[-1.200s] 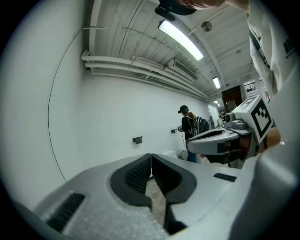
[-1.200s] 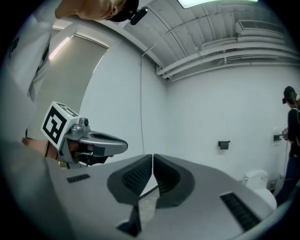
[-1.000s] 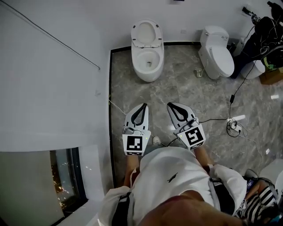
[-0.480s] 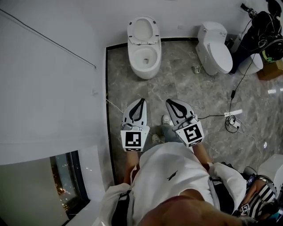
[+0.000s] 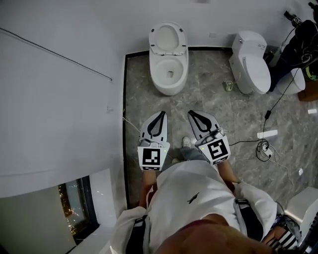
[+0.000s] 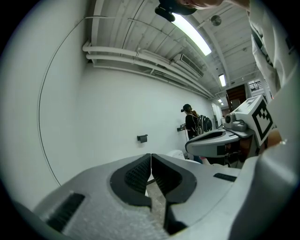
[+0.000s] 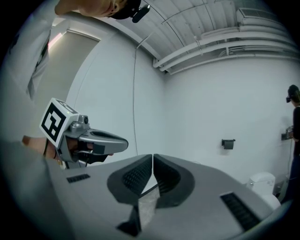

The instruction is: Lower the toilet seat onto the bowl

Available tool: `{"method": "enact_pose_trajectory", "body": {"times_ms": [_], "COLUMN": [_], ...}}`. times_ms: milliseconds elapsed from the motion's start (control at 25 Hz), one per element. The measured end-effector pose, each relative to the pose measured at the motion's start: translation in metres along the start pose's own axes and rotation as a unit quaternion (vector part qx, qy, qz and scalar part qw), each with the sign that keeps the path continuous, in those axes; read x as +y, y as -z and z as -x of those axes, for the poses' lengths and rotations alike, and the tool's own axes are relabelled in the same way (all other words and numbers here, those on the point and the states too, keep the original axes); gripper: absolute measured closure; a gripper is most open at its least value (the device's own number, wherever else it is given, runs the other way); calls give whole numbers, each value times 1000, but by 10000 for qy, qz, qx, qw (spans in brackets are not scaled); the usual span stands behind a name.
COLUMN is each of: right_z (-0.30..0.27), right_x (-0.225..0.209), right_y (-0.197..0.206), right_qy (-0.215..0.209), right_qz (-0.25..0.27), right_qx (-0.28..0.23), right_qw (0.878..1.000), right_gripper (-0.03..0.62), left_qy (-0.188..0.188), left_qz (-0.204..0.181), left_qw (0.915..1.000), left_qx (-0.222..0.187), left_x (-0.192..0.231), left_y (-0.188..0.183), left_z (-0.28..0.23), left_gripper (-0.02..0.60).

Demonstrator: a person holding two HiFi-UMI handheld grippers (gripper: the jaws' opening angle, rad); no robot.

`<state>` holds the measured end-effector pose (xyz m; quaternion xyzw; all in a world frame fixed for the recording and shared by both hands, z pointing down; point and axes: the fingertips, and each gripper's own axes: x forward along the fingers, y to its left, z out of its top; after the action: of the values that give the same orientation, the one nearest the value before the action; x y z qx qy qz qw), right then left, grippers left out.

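Toilet seat (image 5: pixel 168 38) upright against the back wall, above the open bowl (image 5: pixel 169 74), far end of the grey marbled floor (image 5: pixel 144 94). Left gripper (image 5: pixel 159 119) and right gripper (image 5: pixel 197 118) side by side, well apart from the bowl. Both jaws pressed together, nothing between them. Second toilet (image 5: pixel 252 64) to the right, lid down.

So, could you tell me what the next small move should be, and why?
Probably carry both grippers forward to the open toilet. Its seat stands raised against the wall, and the left gripper and right gripper, both shut and empty, hang well short of it over the floor.
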<state>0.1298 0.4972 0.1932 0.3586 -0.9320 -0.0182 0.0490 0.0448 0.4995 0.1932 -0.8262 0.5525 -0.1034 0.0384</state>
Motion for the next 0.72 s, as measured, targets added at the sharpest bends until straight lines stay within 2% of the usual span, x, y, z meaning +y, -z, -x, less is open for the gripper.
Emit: {"method": "enact_pose_trajectory", "body": {"times_ms": [400, 720], "right_z": [-39, -54], "right_x": [-74, -96], "right_y": [3, 8], "right_qy": [-173, -283], "right_qz": [-114, -192], "right_qx": [-37, -45], "right_qw": [9998, 9994], "right_gripper": [563, 563], "left_qy": [-216, -280], "left_qz": [-48, -64], "left_qw": [9996, 9992], "left_qx": [176, 271], "left_x": [11, 12], "left_y": [-8, -7], "left_z": [-68, -93], "left_gripper": [554, 554]}}
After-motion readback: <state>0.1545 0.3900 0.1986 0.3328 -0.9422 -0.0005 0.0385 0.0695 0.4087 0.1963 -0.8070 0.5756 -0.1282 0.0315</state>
